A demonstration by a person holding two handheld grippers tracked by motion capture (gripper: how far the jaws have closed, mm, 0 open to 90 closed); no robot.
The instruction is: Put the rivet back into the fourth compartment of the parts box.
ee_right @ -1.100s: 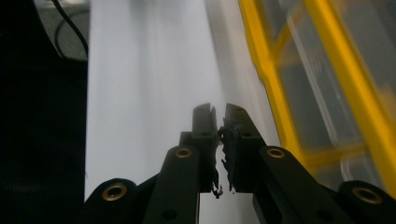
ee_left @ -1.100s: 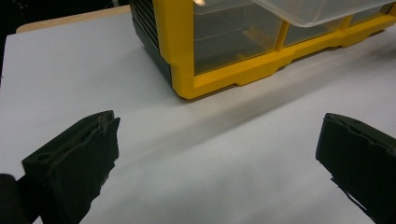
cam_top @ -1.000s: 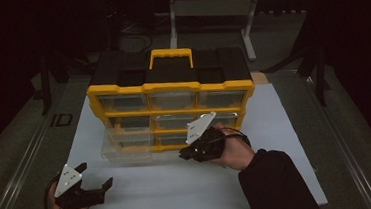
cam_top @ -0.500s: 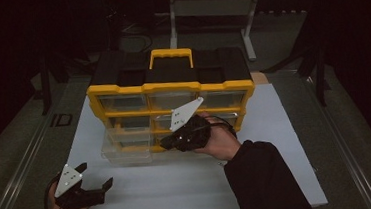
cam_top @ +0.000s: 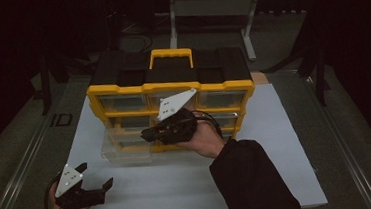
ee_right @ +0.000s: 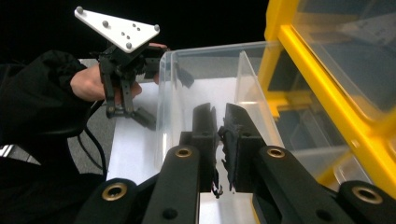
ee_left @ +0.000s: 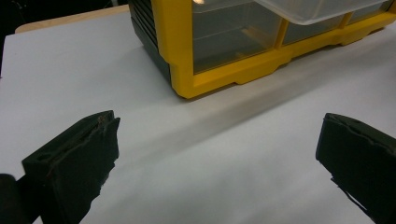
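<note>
A yellow and black drawer organiser [cam_top: 172, 88] stands on a white board [cam_top: 277, 142]. One clear drawer [cam_top: 124, 152] is pulled out at its lower left. My right gripper [cam_top: 147, 135] hovers in front of the organiser and points left, just above that drawer. Its jaws are shut, with nothing seen between them. In the right gripper view, that gripper [ee_right: 218, 112] points into the clear drawer [ee_right: 210, 79]. My left gripper [cam_top: 96, 174] rests open near the board's front left corner. Nothing lies between its jaws [ee_left: 219, 154], which face the organiser's corner [ee_left: 205, 70].
A metal stand [cam_top: 211, 7] rises behind the organiser. A rail [cam_top: 23, 167] runs along the dark table to the left of the board. The person's dark sleeve [cam_top: 249, 179] comes in over the board's front middle.
My right gripper has moved left and a little up along the organiser's front, from the right of centre to above the pulled-out drawer. The left gripper has stayed in place.
</note>
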